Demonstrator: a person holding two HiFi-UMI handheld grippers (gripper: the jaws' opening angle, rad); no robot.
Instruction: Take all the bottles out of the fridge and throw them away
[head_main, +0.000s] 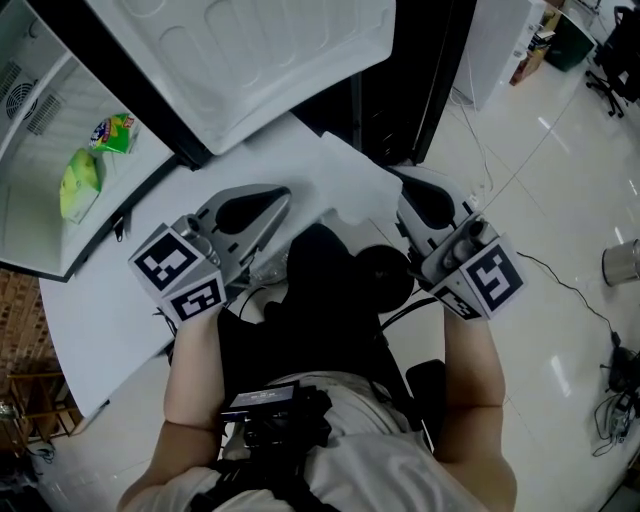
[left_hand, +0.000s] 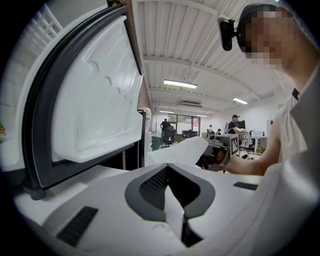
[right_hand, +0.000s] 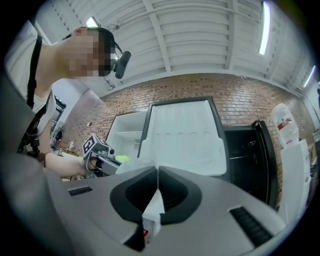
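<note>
1. Left gripper (left_hand: 167, 170): the fingers are clenched on one edge of a thin white bag (head_main: 355, 180). The film runs down between the pads.
2. Right gripper (right_hand: 156, 171): the fingers are clenched on the bag's other edge. A scrap of red print shows on the film just below the pads.
3. The bag spans the gap between the two grippers, in front of the person's chest and above the floor (head_main: 560, 200). Judged: the two-point hold is meant to spread the bag so it can take the bottles as waste.
4. The fridge (head_main: 30, 215) stands open at the person's left with its door (head_main: 260, 60) swung wide. Both grippers are well apart from the interior.
5. Task's things: a green item (head_main: 80, 185) and a printed pack (head_main: 113, 133) lie inside the fridge. Whether either is a bottle cannot be told. Neither gripper holds a bottle, and none shows in the bag.
6. Judged: removal is not yet under way. With both grippers occupied, one must let go of the bag before it can reach into the fridge.
7. Risk, judged: on a single grip the limp film may sag shut or slip, which would leave a poor opening for a drop.
</note>
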